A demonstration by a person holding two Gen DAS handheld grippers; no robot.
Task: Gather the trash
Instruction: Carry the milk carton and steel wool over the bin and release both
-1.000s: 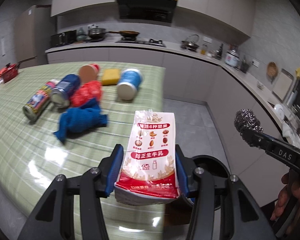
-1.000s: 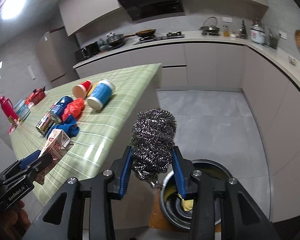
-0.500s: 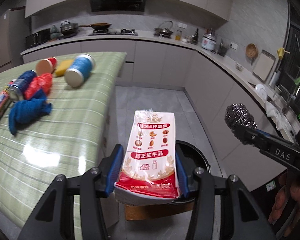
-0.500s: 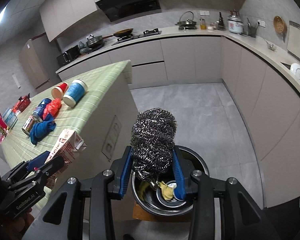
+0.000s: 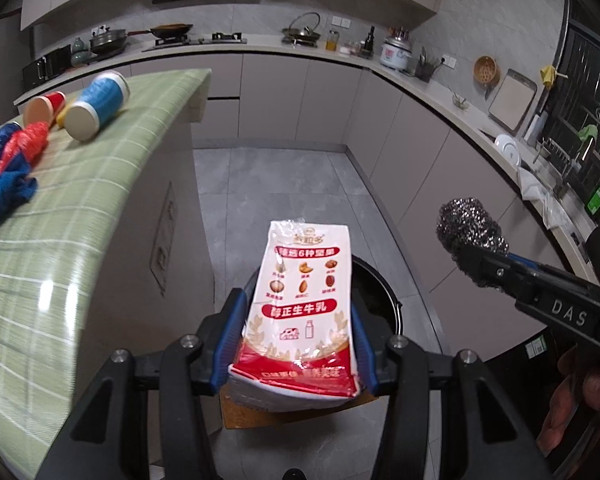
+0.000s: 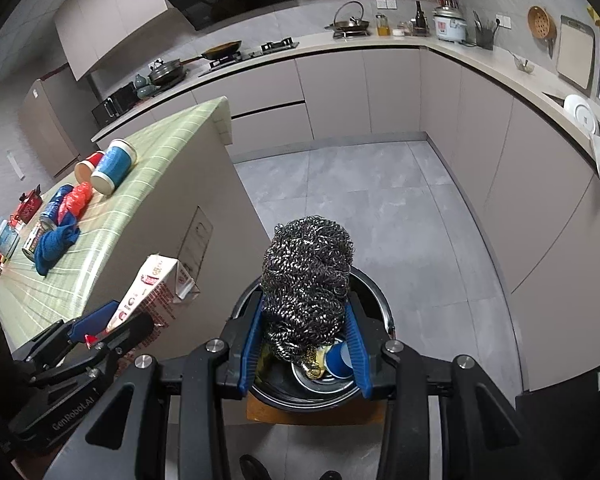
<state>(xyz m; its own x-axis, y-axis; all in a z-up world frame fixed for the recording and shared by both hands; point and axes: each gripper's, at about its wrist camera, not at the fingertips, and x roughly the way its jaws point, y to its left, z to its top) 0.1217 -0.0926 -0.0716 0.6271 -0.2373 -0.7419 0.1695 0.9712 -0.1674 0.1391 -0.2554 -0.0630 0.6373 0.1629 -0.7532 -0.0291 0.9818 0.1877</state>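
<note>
My left gripper [image 5: 298,344] is shut on a red and white milk carton [image 5: 304,304] and holds it above the black trash bin [image 5: 380,300] on the floor. My right gripper [image 6: 306,344] is shut on a steel wool scrubber [image 6: 306,280] and holds it over the same bin [image 6: 374,292], which has a blue cup [image 6: 338,362] and other trash inside. The carton also shows in the right wrist view [image 6: 152,288], left of the bin. The scrubber also shows in the left wrist view [image 5: 470,228].
The green checked counter [image 5: 80,184] on the left carries a blue cup [image 5: 96,106], a red cup [image 5: 44,106], a red wrapper [image 5: 24,146], a blue cloth [image 5: 0,196] and cans. Grey cabinets [image 6: 500,160] line the back and right. The bin stands on a wooden board [image 6: 312,414].
Both grippers have moved right, off the counter and toward the bin, carrying their items. The bin has come in under both grippers and more of its inside shows.
</note>
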